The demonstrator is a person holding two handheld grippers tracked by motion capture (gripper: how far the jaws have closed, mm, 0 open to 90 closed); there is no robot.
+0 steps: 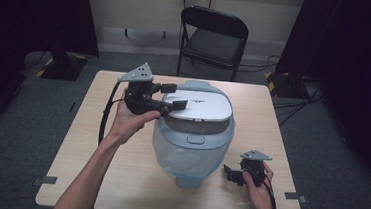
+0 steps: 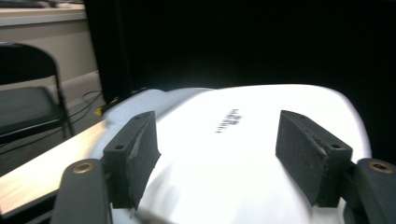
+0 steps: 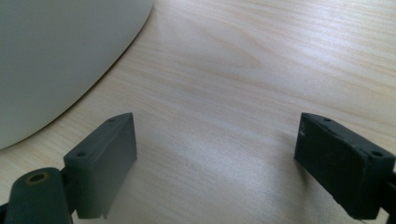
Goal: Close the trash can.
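One bin [image 1: 193, 145] with a grey lid [image 1: 201, 107] stands mid-tabletop [image 1: 85, 142]. Left gripper [image 1: 173, 96] hovers over the lid's left edge, jaws spread; likely about to grasp or lift it, so it must drop and close. Right gripper [image 1: 229, 173], spread, rests just beside the bin, bare tabletop around it.

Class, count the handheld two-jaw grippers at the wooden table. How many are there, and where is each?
2. The left gripper hovers open over the grey-lidded bin; the right gripper sits low, right of the bin, open.
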